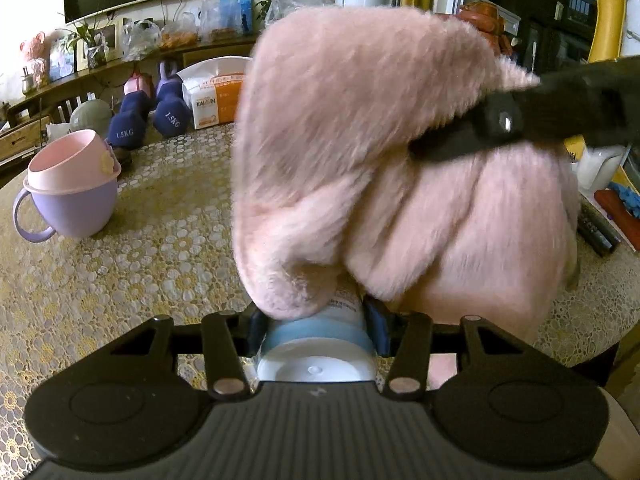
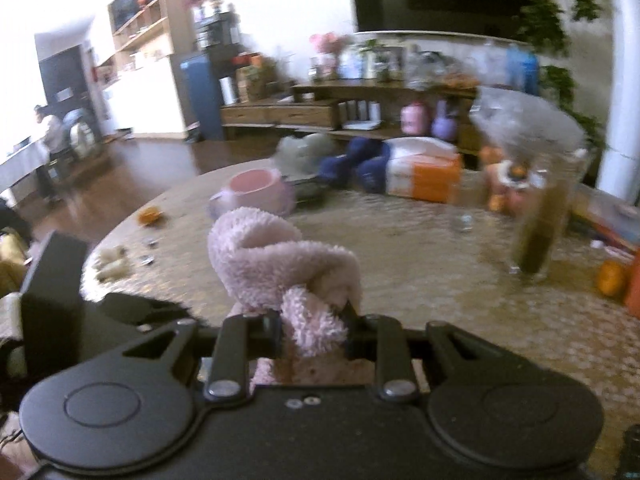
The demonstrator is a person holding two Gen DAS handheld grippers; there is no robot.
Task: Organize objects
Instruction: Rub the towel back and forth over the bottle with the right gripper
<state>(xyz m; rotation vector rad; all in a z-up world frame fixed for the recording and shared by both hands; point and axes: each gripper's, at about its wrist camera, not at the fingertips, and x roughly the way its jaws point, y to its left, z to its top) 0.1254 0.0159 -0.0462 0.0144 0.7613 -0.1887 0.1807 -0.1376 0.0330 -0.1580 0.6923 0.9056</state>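
A fluffy pink cloth hangs large in the left wrist view, draped over a white bottle with a light blue band. My left gripper is shut on that bottle, its jaws against both sides. A black finger of the right gripper reaches in from the right and presses into the cloth. In the right wrist view my right gripper is shut on a fold of the pink cloth, held above the round table.
A pink cup stacked in a purple mug stands at left on the lace tablecloth. Blue dumbbells and a tissue pack lie behind. A tall glass vase, an orange and small scraps sit on the table.
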